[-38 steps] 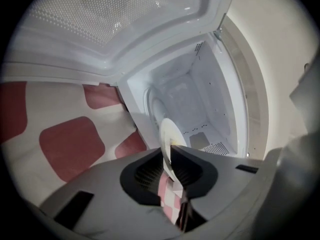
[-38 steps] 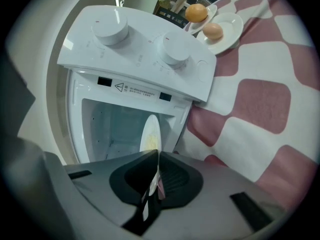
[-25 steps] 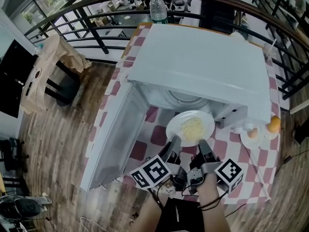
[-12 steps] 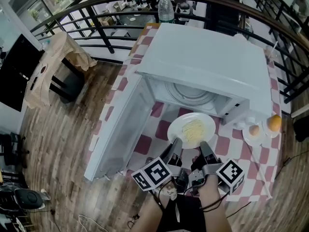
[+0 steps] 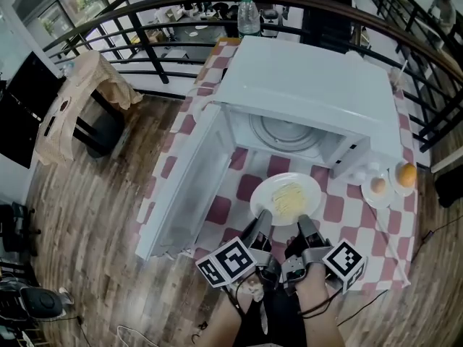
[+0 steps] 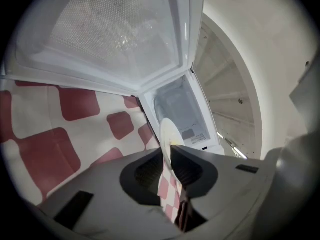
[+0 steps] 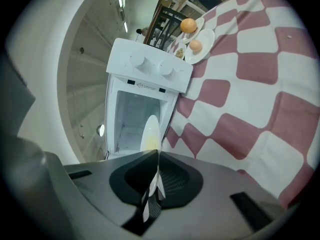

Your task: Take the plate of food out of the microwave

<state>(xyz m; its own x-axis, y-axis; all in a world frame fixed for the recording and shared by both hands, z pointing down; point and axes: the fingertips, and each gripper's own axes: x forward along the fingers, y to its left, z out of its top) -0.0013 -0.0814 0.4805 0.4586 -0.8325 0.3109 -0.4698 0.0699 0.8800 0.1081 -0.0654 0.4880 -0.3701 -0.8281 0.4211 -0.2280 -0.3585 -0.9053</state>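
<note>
One round white plate, pale yellow food at its middle.

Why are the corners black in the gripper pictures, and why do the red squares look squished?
Head view: sharp, evenly lit, no black corners; the tablecloth checks look even. Left gripper view: the round fisheye lens leaves a black rim and swells the nearest checks. Right gripper view: same rim; checks stretch toward the edge.

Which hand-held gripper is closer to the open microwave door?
Left. The left hand-held gripper grips the plate edge nearer the door; the right hand-held gripper grips it farther away.
</note>
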